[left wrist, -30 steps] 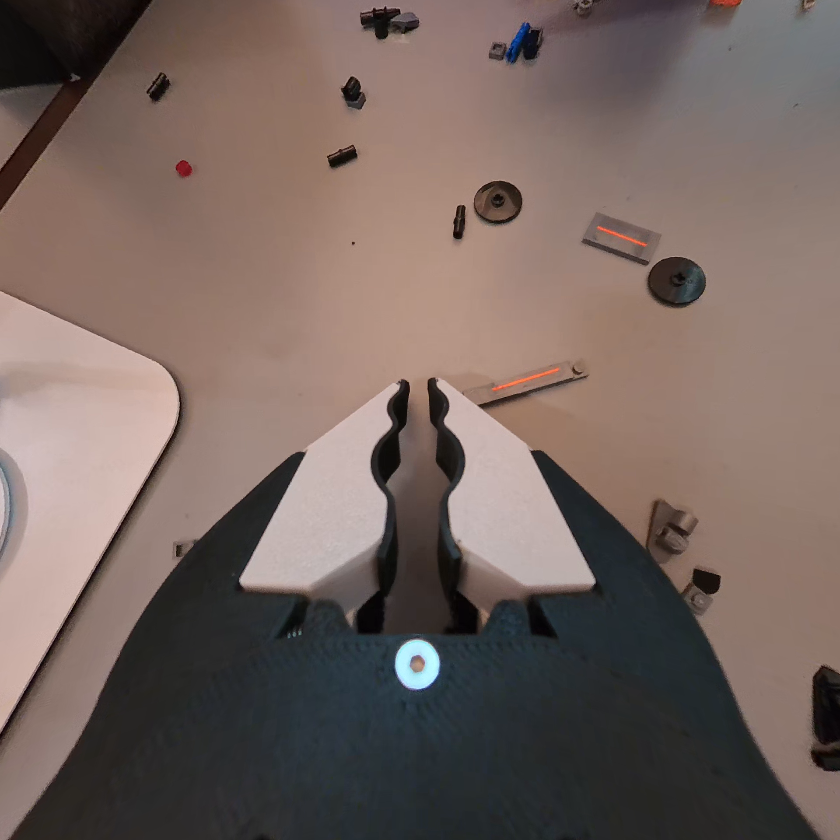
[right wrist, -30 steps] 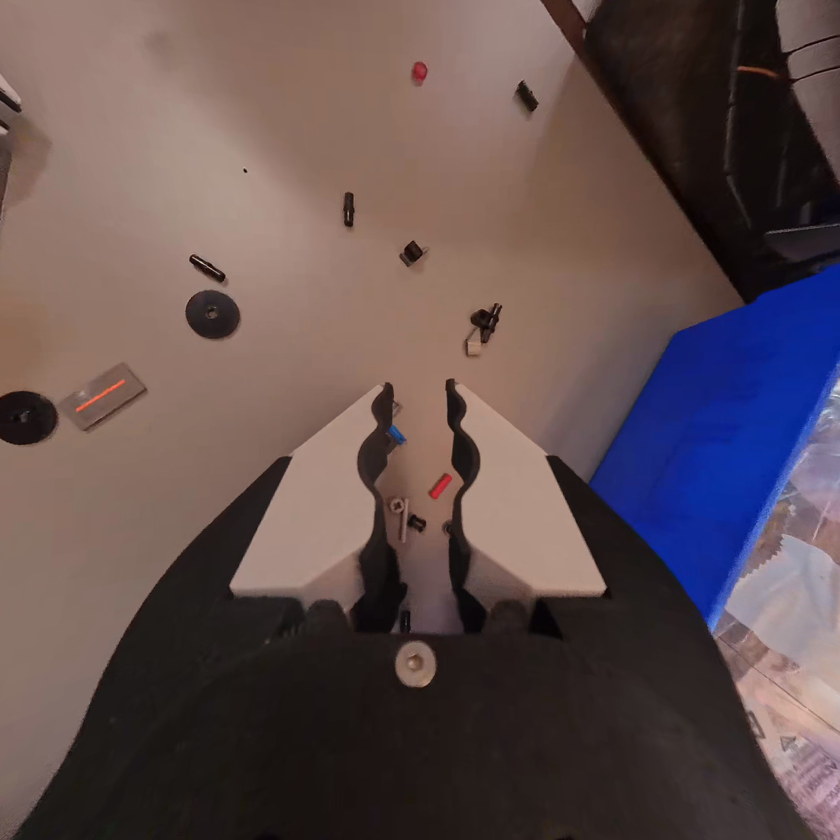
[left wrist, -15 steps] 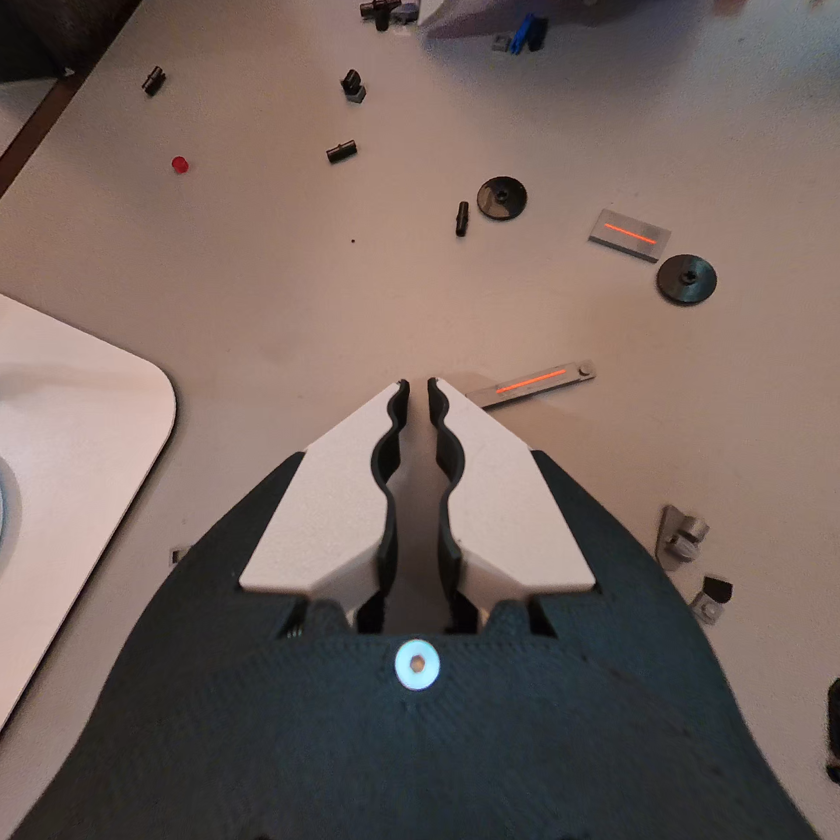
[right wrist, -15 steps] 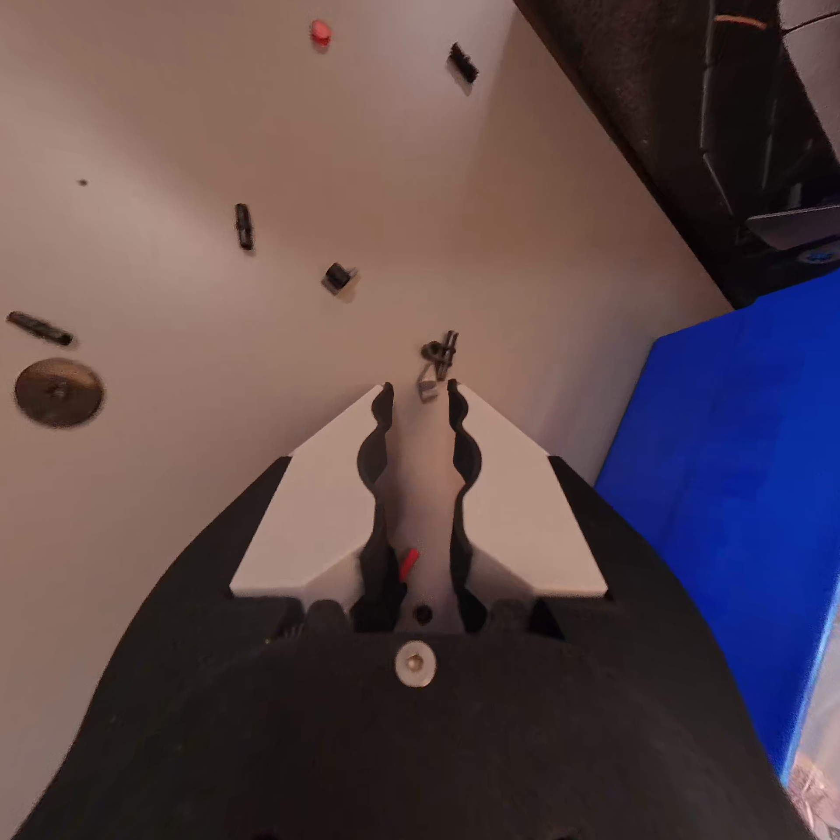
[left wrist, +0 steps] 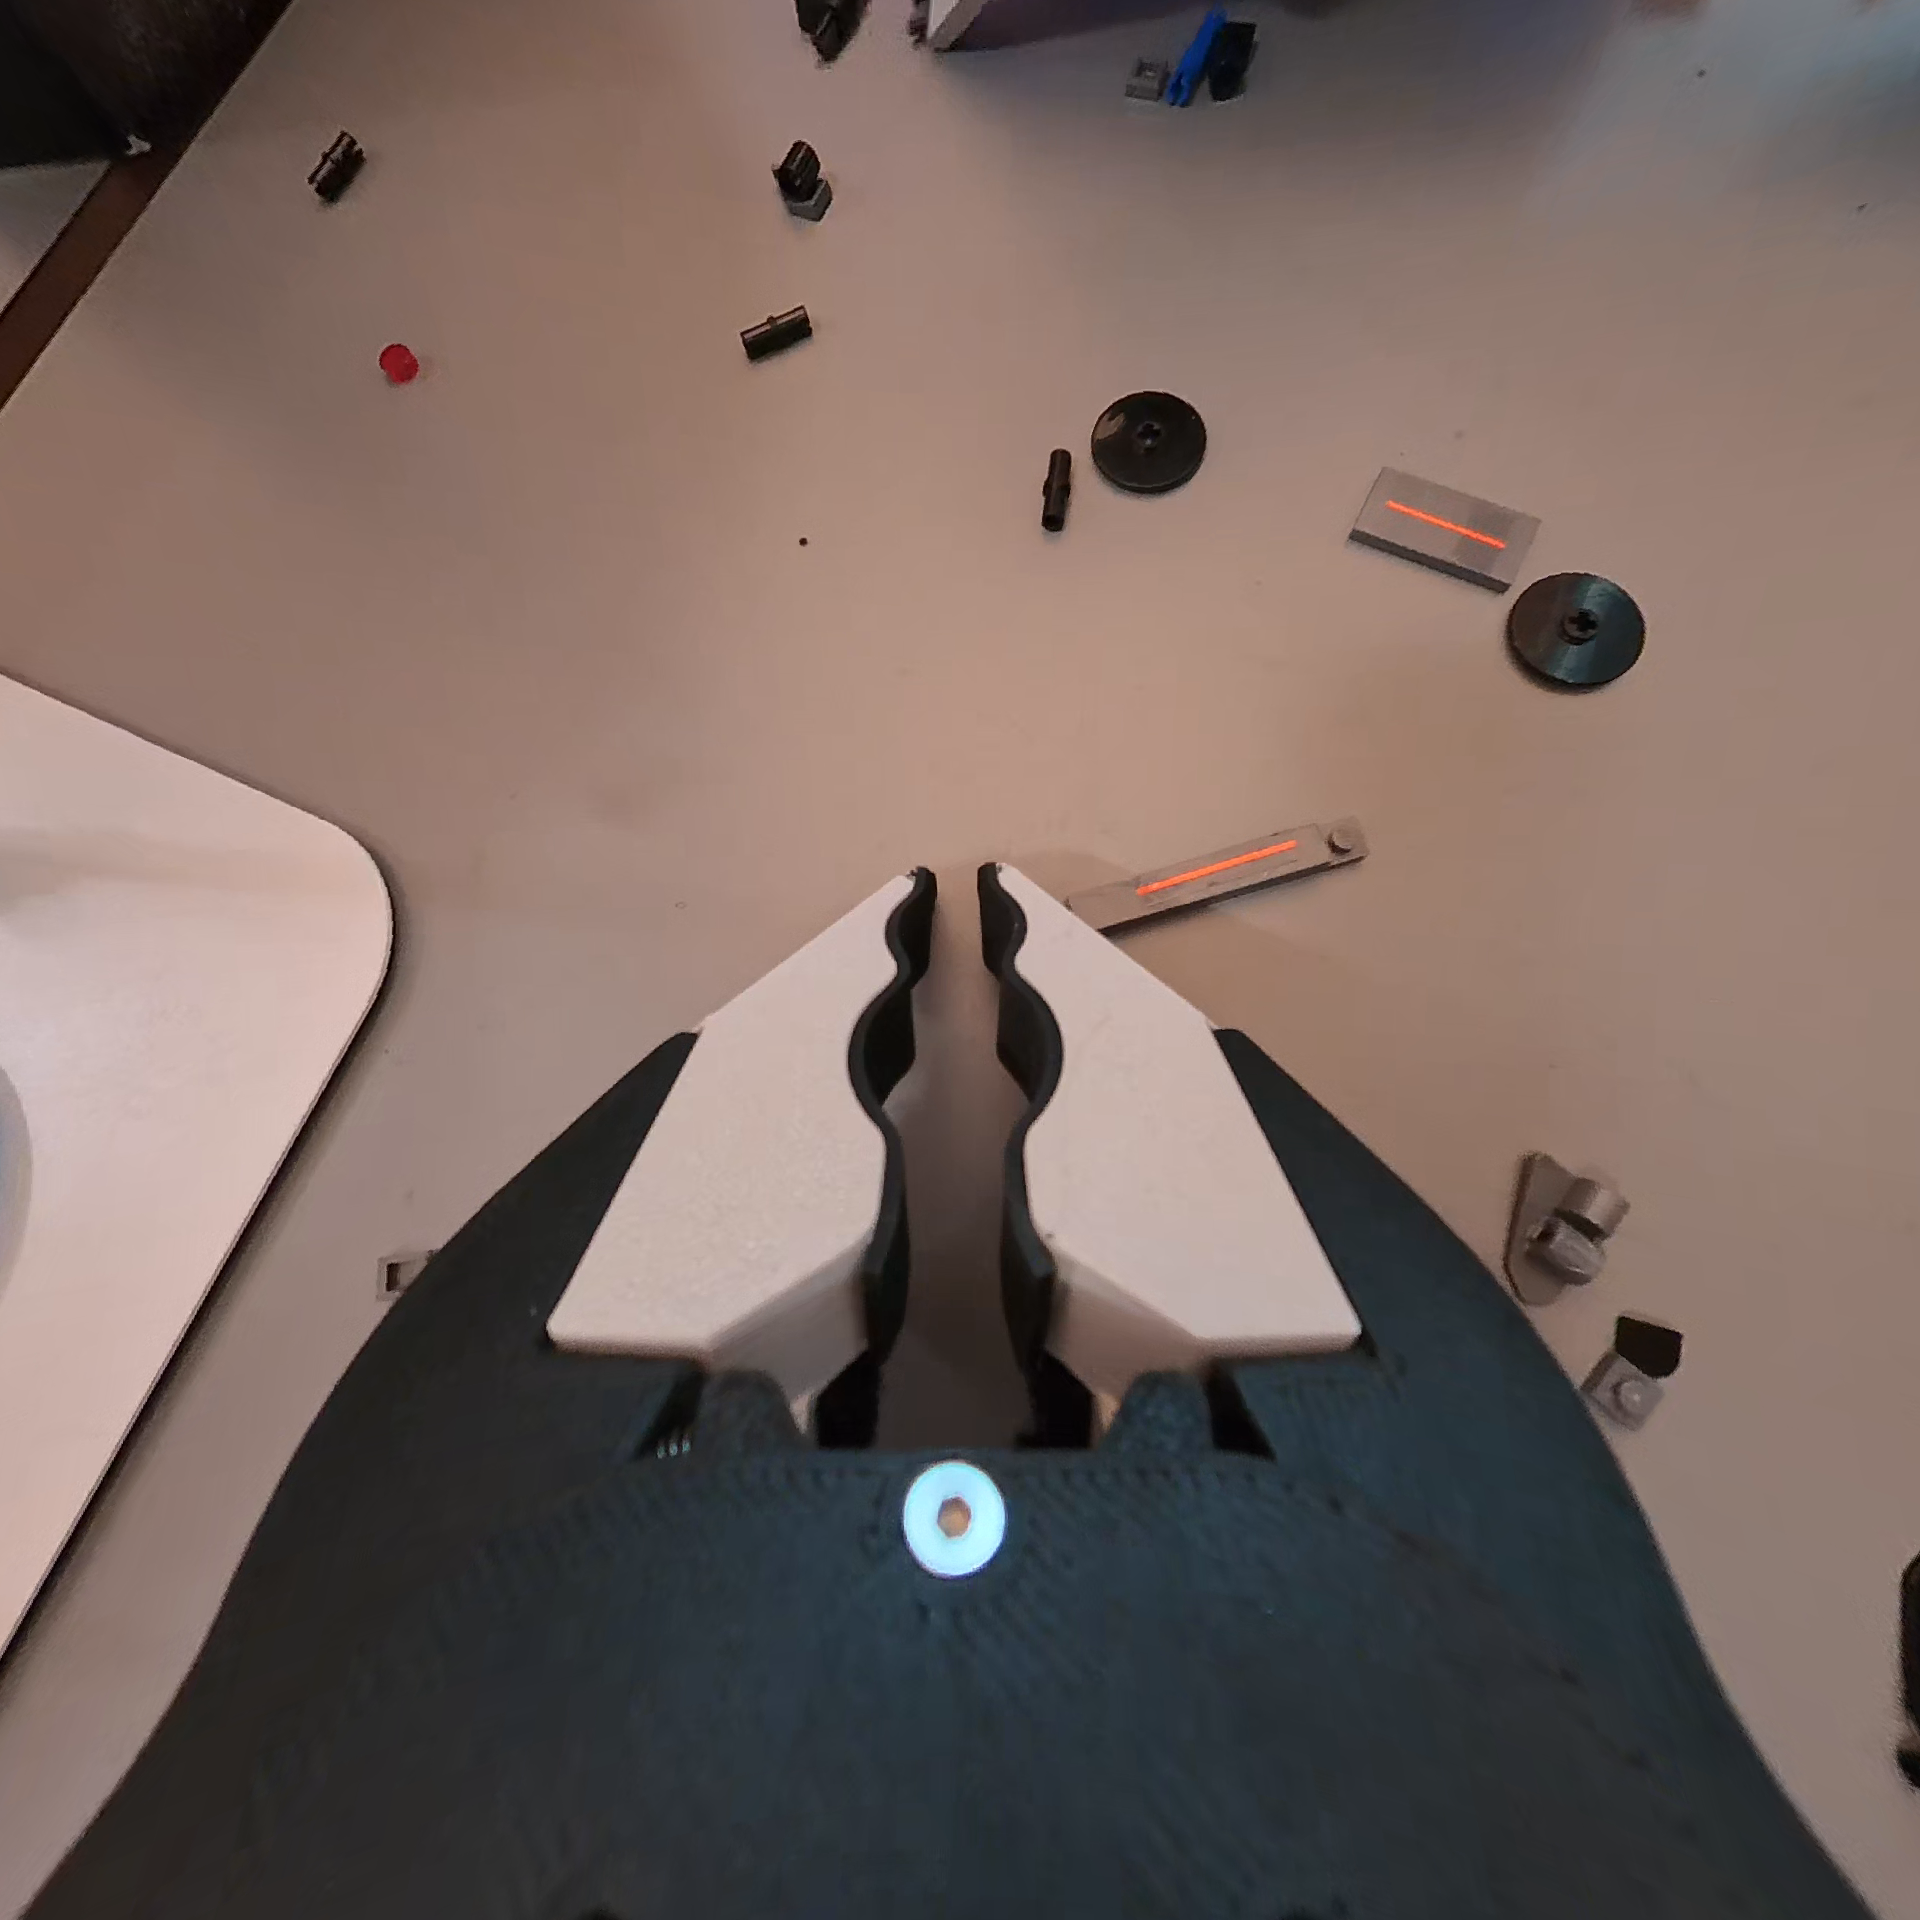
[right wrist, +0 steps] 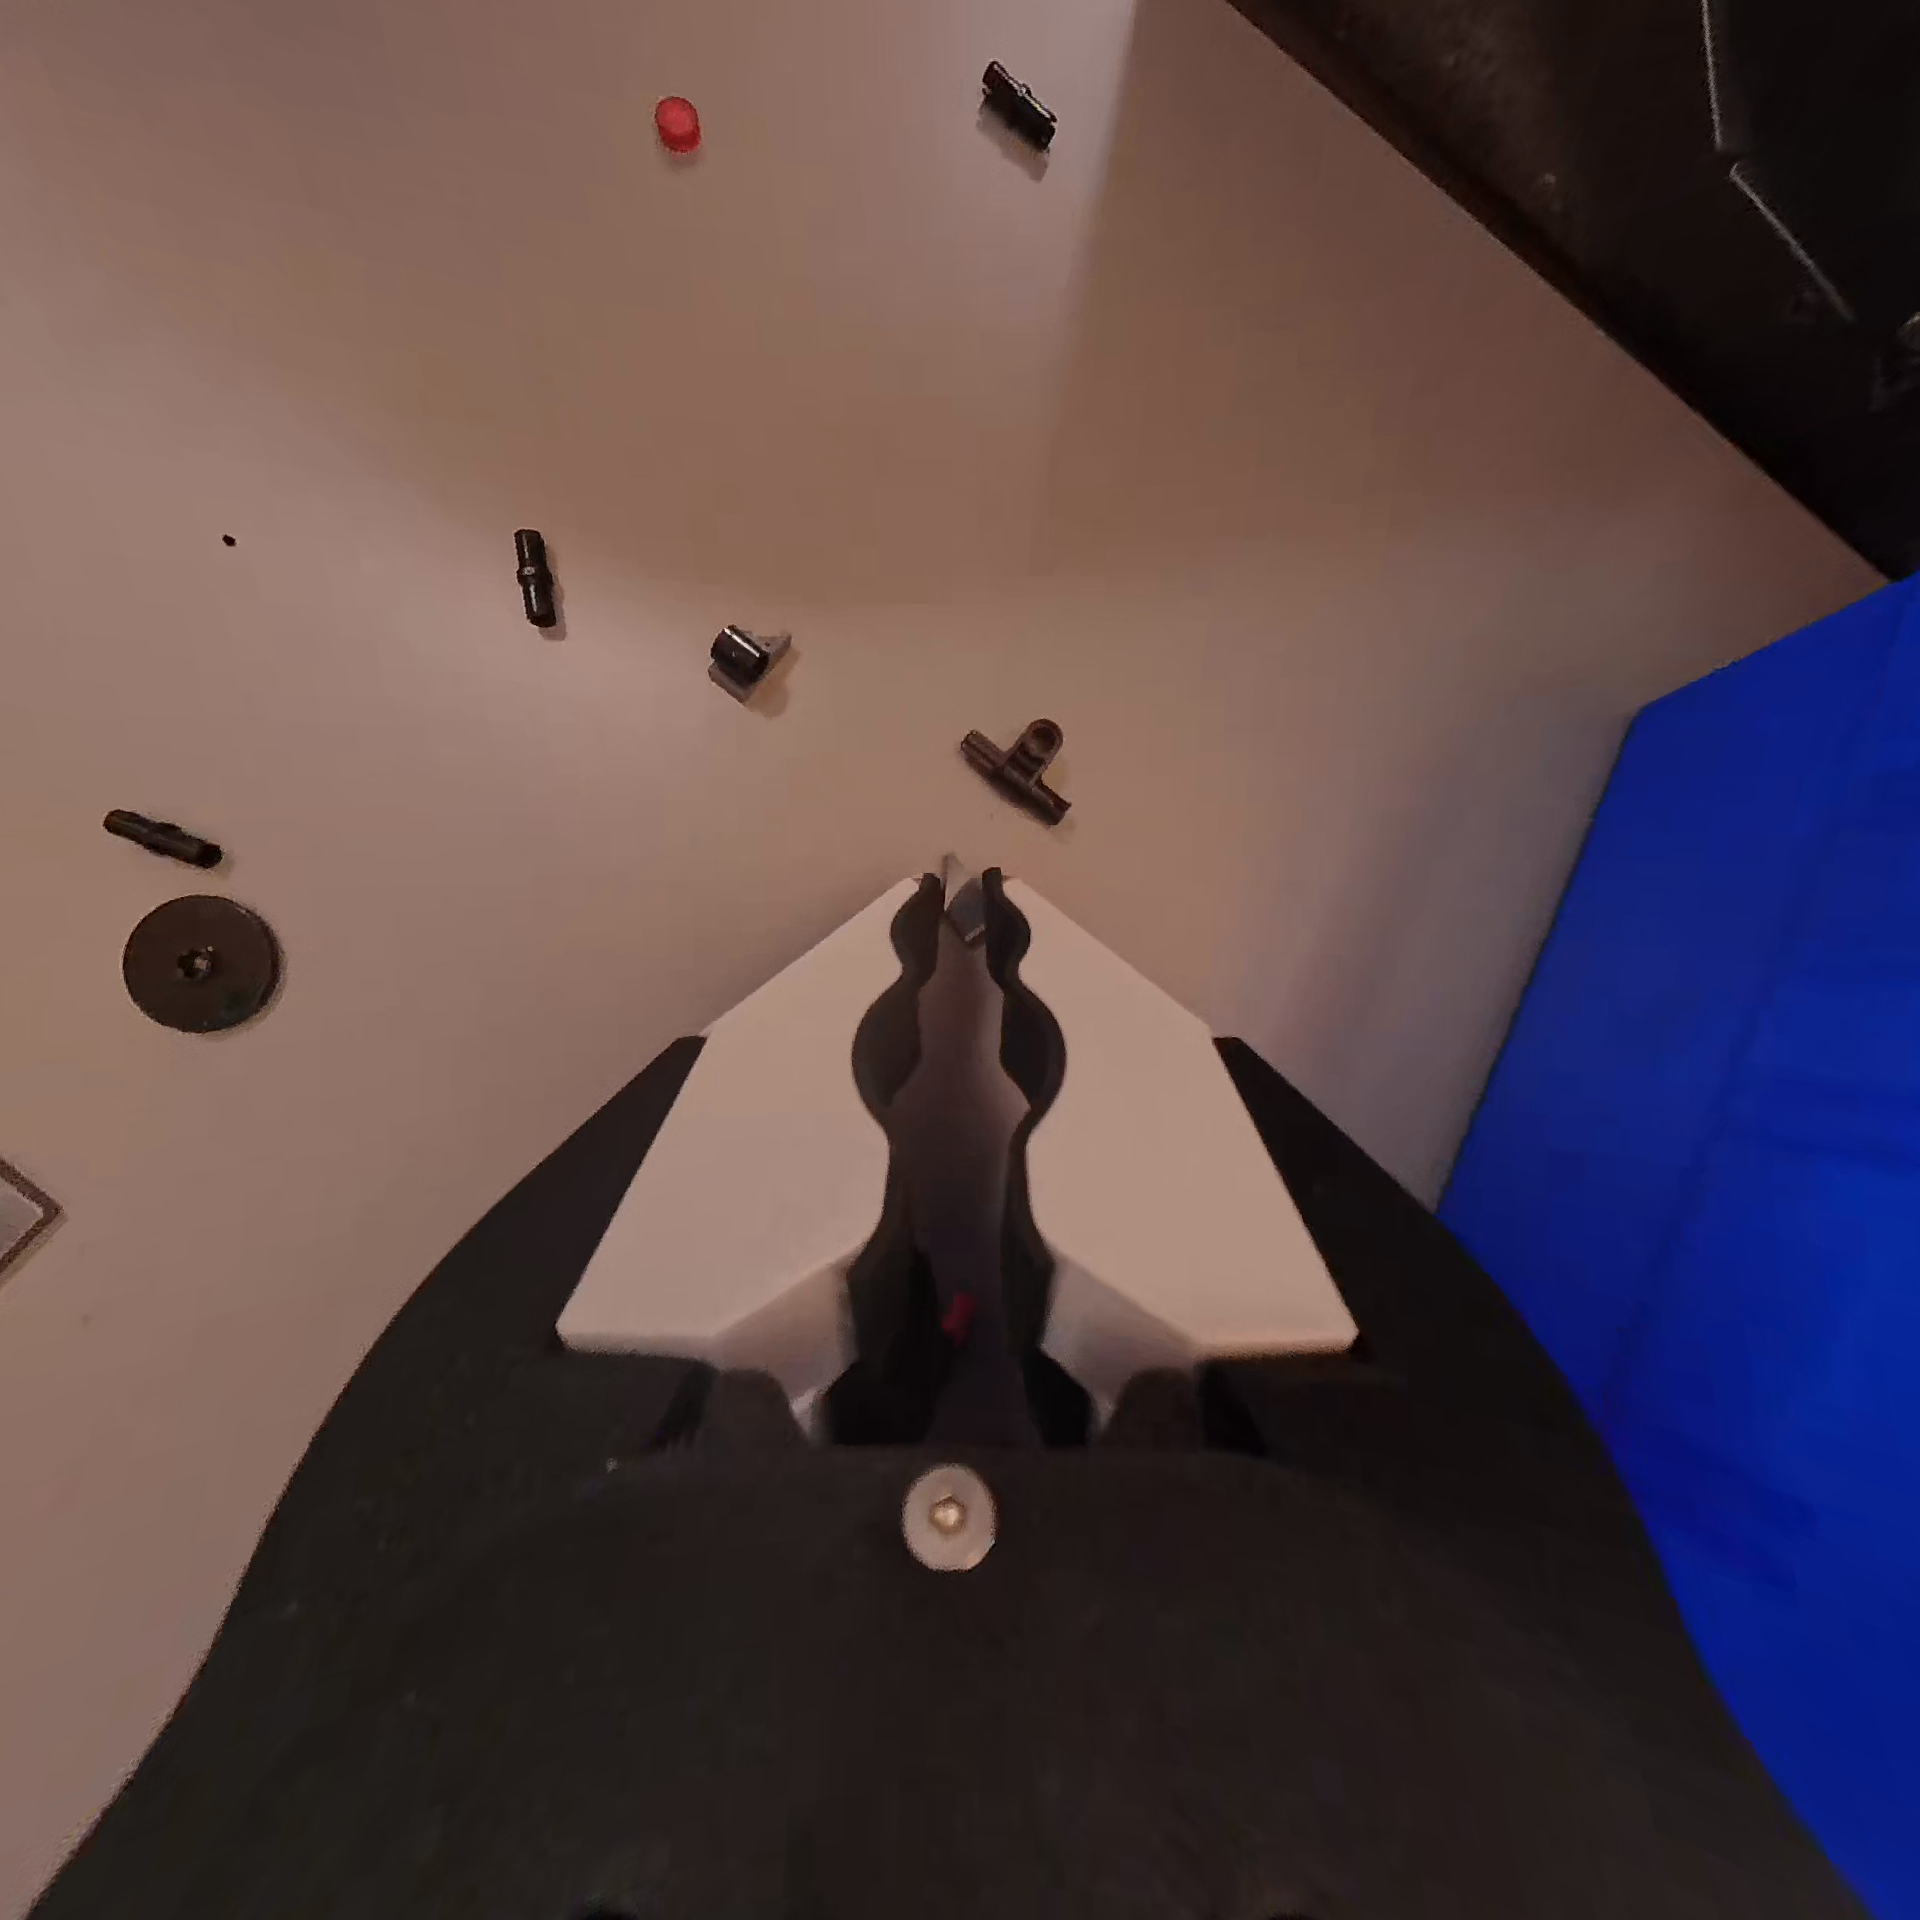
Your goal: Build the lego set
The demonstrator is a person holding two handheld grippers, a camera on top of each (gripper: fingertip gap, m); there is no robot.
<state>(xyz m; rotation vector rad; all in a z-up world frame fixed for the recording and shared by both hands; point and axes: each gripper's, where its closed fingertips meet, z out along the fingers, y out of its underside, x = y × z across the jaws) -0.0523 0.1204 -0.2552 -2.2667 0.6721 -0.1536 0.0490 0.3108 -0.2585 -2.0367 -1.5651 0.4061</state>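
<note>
Loose lego parts lie scattered on a beige table [left wrist: 727, 675]. My left gripper [left wrist: 953, 883] hovers over it with its jaws nearly together and nothing between them. A long grey plate with an orange stripe [left wrist: 1216, 871] lies just right of its tips. My right gripper [right wrist: 956, 883] is shut on a small grey piece [right wrist: 964, 906] pinched at its tips. A black cross-shaped connector [right wrist: 1016, 771] lies just beyond them. A small red part [right wrist: 956, 1311] shows on the table under the right fingers.
The left view shows two black discs [left wrist: 1148, 440] [left wrist: 1576, 631], a grey striped tile [left wrist: 1444, 528], black pins [left wrist: 1057, 490], a red stud [left wrist: 397, 363], a grey bracket [left wrist: 1564, 1226] and a white board [left wrist: 156, 987]. A blue box [right wrist: 1714, 1143] stands right of the right gripper, near the table edge [right wrist: 1455, 260]. There is about 20 centimetres between the tips of the two grippers. Between my left fingertips and the grey bracket [left wrist: 1564, 1226] there is roughly 11 centimetres.
My right gripper moved forward past the red and blue parts to the small grey piece beside the black connector and closed on it. My left gripper barely shifted.
</note>
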